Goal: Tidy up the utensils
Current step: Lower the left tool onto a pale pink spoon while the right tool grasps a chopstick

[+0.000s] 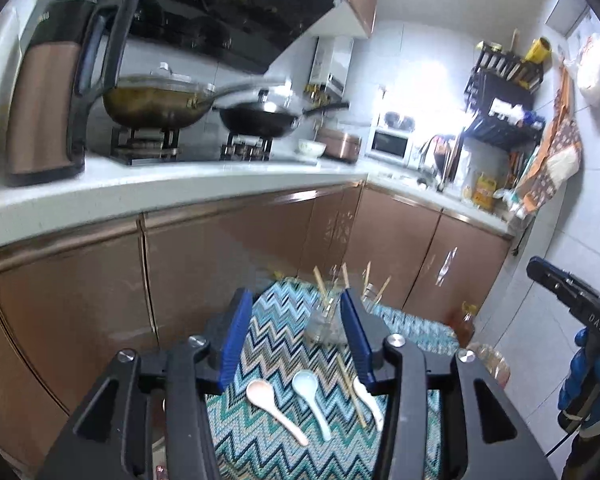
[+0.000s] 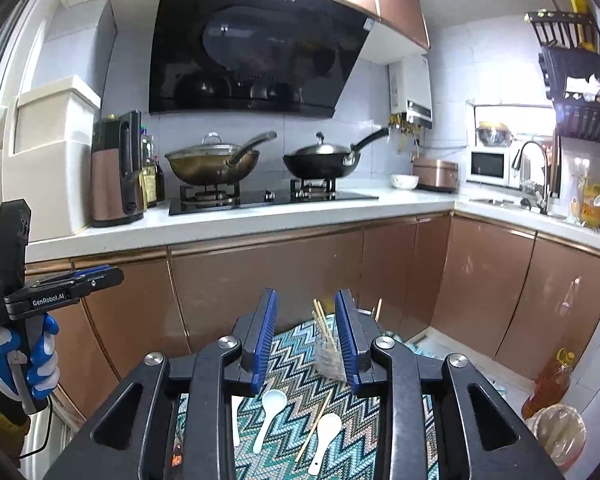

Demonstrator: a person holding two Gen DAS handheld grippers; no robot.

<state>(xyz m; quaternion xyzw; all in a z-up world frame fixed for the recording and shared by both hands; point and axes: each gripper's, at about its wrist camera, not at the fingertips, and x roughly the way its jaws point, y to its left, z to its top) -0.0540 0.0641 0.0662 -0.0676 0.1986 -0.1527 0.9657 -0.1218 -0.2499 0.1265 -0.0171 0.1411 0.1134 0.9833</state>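
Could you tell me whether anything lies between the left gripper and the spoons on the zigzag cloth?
Nothing visible does. The left gripper is open and empty above the cloth; the pink spoon and pale blue spoon lie uncovered below it, a loose chopstick beside them.

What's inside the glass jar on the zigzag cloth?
The jar holds several wooden chopsticks standing tilted, tips sticking out above the rim. Its right side is covered by the right gripper's finger, so anything there cannot be seen.
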